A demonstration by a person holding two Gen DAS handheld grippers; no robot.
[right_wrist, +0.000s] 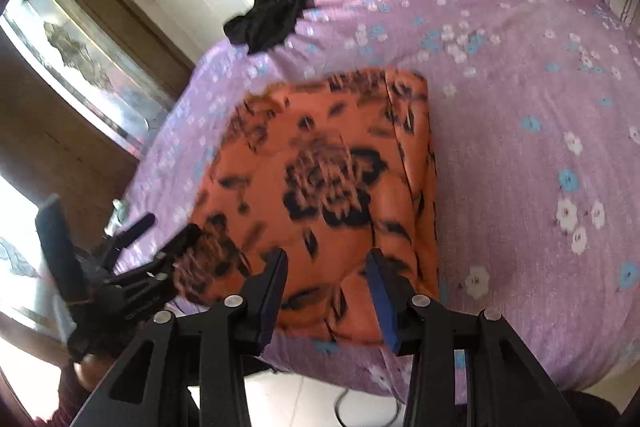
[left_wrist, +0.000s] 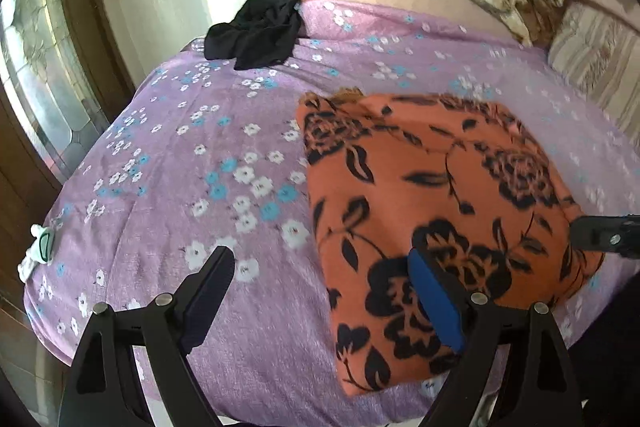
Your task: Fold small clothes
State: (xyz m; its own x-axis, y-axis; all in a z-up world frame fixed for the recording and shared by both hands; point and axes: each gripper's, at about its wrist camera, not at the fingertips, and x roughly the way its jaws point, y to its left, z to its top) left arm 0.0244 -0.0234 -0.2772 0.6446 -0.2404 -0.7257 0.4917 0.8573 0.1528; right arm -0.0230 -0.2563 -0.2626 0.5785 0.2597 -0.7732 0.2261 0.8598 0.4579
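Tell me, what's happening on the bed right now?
Both grippers open, left gripper, right gripper, holding nothing. Orange floral cloth lies folded on purple bedspread. Black garment waits, far corner.

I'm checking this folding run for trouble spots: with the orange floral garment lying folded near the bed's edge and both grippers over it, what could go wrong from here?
1. The orange floral garment lies close to the near edge of the bed; a nudge might slide it off.
2. The left gripper straddles the garment's left edge with wide jaws, so closing may bunch the fold.
3. The right gripper hovers over the near hem, close to the left one; they could collide.
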